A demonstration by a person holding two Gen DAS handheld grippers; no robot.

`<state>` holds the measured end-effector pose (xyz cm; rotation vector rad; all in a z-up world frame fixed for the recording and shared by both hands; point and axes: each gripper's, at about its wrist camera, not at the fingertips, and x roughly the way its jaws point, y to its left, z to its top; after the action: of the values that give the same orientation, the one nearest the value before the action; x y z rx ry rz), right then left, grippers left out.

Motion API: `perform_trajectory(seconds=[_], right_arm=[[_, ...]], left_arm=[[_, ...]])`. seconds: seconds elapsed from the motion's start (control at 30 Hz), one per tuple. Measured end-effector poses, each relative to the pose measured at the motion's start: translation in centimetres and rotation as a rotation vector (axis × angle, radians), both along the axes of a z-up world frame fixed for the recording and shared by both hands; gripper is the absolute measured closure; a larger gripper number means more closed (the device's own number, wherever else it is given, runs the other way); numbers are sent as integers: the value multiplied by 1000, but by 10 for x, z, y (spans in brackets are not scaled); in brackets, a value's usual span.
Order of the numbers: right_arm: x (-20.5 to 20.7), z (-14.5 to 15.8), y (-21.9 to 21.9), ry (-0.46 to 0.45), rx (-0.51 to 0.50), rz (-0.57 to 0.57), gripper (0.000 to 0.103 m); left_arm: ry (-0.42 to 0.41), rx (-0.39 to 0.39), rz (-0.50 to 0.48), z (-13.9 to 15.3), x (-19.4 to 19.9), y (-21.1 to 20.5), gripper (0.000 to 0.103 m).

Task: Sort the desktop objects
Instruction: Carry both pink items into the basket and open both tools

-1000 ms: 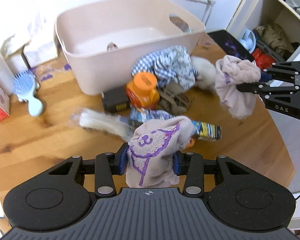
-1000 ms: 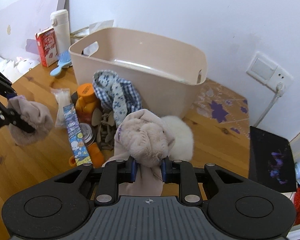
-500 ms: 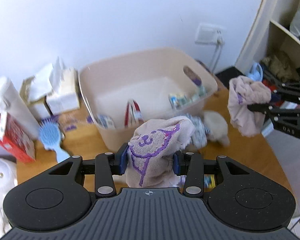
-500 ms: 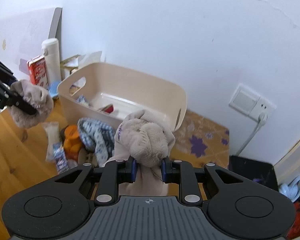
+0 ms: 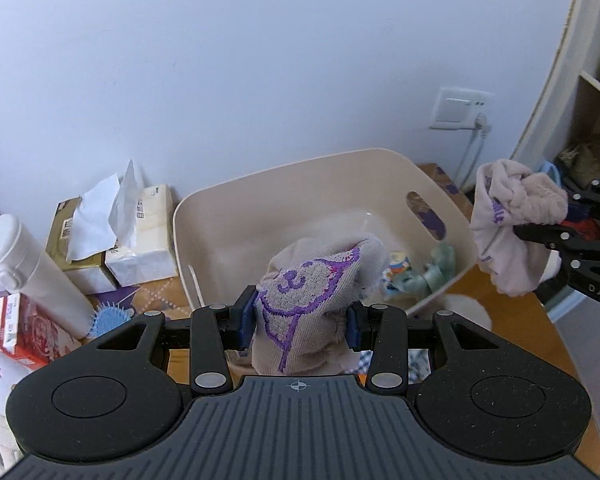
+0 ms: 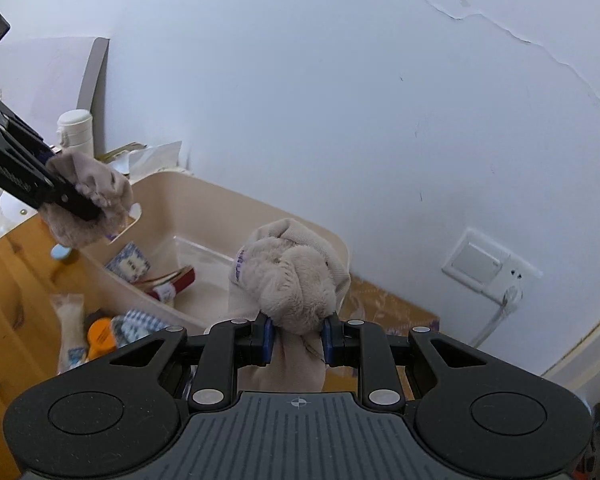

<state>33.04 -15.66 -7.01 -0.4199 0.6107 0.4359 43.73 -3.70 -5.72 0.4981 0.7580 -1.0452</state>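
Observation:
My left gripper is shut on a beige sock with purple embroidery, held in the air in front of the beige plastic bin. My right gripper is shut on a second, fuzzy beige sock, also raised near the bin. The right gripper with its sock shows in the left wrist view beside the bin's right side. The left gripper's sock shows in the right wrist view over the bin's left end. The bin holds small packets and a teal item.
Tissue packs, a white bottle, a blue hairbrush and a red carton stand left of the bin. An orange bottle, checked cloth and a snack bag lie on the wooden table. A shelf stands right.
Both grippers have risen from the table with their socks and tilted up toward the wall. The bin's inside has come into view below them.

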Motion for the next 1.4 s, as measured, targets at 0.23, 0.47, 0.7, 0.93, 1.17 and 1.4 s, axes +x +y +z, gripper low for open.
perform_trajectory(seconds=[0.23, 0.47, 0.7, 0.93, 1.17, 1.4], right_arm=[[25, -14, 14, 17, 6, -7, 82], [47, -37, 20, 69, 4, -13, 82], [66, -56, 27, 109, -10, -10, 86], [71, -66, 27, 130, -14, -18, 86], [68, -63, 24, 128, -5, -30, 65], [53, -50, 22, 89, 19, -40, 36]], left_arm=[[13, 52, 57, -30, 11, -31, 60], [38, 136, 78, -62, 20, -54, 60], [75, 200, 80, -84, 26, -60, 58], [97, 194, 78, -84, 28, -57, 47], [91, 154, 81, -67, 27, -45, 33], [69, 103, 91, -45, 20, -23, 26]])
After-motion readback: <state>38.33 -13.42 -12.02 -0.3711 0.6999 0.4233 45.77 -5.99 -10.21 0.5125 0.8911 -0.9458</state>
